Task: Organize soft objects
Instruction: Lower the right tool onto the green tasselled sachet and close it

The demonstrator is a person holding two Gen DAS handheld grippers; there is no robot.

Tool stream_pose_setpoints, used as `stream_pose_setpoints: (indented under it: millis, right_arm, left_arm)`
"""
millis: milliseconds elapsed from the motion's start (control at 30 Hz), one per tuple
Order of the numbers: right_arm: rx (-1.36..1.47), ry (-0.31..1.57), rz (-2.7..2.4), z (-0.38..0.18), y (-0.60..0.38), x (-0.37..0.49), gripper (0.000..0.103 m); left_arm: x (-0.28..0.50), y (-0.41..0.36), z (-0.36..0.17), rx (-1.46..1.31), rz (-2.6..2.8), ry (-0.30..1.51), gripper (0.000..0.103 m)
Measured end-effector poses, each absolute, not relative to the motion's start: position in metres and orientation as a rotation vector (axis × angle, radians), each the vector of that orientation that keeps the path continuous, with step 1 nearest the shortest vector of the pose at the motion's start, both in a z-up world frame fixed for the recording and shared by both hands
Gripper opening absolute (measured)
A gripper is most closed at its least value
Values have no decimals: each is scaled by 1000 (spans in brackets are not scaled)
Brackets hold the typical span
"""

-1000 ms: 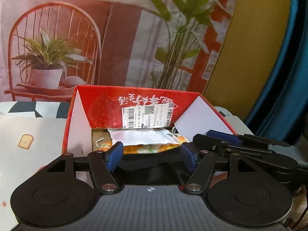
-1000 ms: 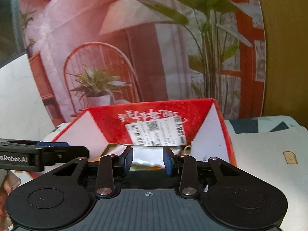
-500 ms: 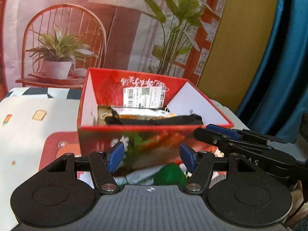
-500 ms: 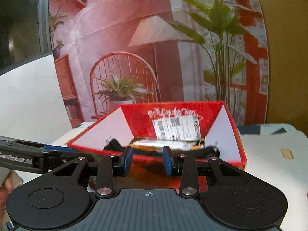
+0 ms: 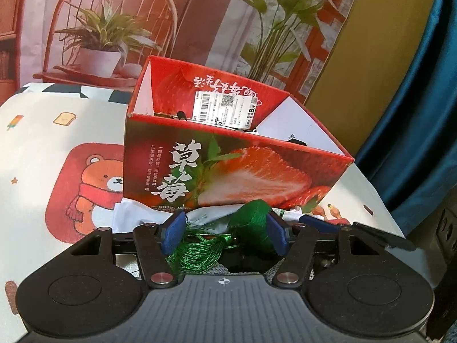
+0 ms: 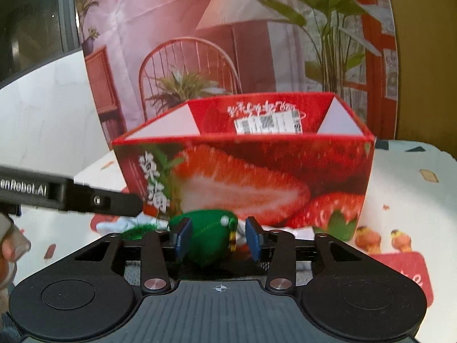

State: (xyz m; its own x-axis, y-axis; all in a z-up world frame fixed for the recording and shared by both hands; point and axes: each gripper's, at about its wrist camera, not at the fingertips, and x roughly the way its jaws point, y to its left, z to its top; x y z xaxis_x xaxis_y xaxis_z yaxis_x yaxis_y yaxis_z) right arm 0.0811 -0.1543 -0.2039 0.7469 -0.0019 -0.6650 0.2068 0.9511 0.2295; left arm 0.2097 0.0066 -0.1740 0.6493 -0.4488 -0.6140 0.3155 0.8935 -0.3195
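Note:
A red strawberry-print box (image 5: 228,168) (image 6: 257,177) stands open on the table, with soft items barely showing inside. In front of it lies a green silk pouch (image 5: 251,223) (image 6: 205,240) with a green tassel (image 5: 197,250), on top of a white cloth (image 5: 128,214). My left gripper (image 5: 224,233) is open, its blue pads either side of the pouch and tassel. My right gripper (image 6: 218,238) is open around the same pouch, pads apart from it. The right gripper's finger (image 5: 354,230) shows at the right of the left wrist view.
The tablecloth (image 5: 42,148) has a bear print (image 5: 94,191) left of the box. A printed backdrop (image 5: 200,28) rises behind the table. A blue curtain (image 5: 422,85) hangs at the right. The table's right edge is close beside the box.
Both grippers pulled back out of the box and dropped low in front of it. The right gripper opened wider. The green pouch now lies between both pairs of fingers.

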Motion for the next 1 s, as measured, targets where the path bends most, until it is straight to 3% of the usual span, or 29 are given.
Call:
stream_pose_setpoints:
  millis: [533, 767, 1000]
  right_arm:
    - [282, 761, -75, -227, -147, 87, 47]
    - [273, 752, -71, -229, -146, 93, 47]
    - [295, 747, -61, -231, -149, 92, 46]
  left_arm:
    - [240, -25, -196, -202, -540, 857, 60]
    - [248, -33, -210, -232, -559, 896, 39]
    - [243, -28, -208, -262, -568, 887, 32]
